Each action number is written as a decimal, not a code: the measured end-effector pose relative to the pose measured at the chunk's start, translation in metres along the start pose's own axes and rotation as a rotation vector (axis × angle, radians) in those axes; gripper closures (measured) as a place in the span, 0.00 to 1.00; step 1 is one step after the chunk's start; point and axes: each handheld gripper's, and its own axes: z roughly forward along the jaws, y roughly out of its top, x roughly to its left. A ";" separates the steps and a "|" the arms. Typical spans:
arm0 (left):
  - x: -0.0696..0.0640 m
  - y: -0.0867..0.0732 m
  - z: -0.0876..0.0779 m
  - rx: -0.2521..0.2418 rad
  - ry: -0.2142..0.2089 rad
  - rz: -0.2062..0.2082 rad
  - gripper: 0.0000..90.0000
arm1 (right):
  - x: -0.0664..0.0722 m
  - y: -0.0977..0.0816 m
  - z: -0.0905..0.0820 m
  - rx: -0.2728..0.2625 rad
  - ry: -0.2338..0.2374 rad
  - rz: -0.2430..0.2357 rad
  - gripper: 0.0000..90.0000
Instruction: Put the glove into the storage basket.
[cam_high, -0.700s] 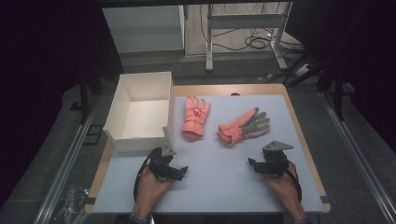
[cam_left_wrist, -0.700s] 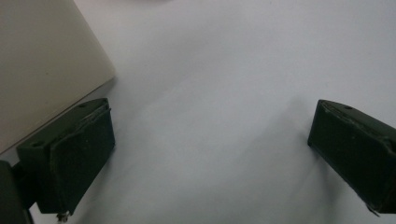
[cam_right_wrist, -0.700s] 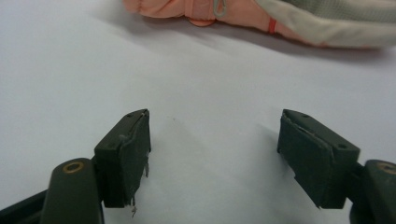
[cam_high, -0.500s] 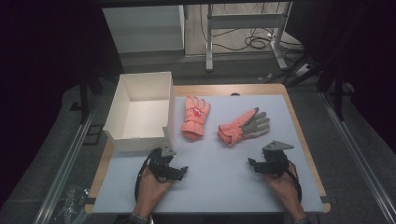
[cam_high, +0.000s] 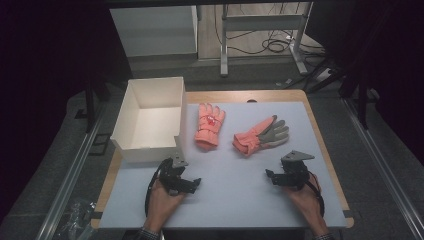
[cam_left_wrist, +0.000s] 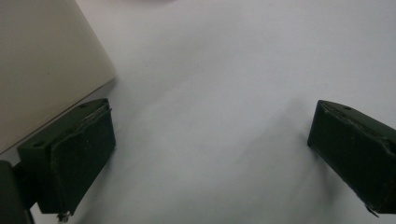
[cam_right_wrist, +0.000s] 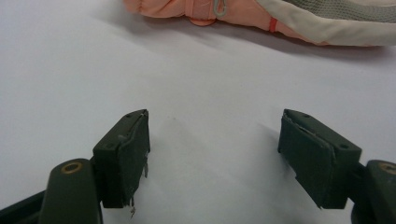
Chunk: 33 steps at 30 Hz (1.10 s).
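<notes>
Both hands come in from the near edge, each holding a gripper low over the surface. The left gripper (cam_high: 192, 182) points toward the middle, its jaws spread wide with nothing between them. The right gripper (cam_high: 270, 176) faces it from the other side, well apart, jaws likewise wide and empty. Each seems to hover just above the surface, though contact is hard to judge.
</notes>
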 end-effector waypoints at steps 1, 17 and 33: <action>0.000 0.000 0.000 0.000 0.000 0.000 0.01 | 0.000 0.000 0.000 0.001 -0.001 0.001 0.28; 0.000 0.000 0.000 0.000 0.000 0.000 0.01 | -0.006 0.021 -0.004 0.006 0.004 0.063 0.33; 0.000 0.000 0.000 0.000 0.000 -0.001 0.01 | -0.027 0.089 0.014 -0.010 -0.041 0.095 0.58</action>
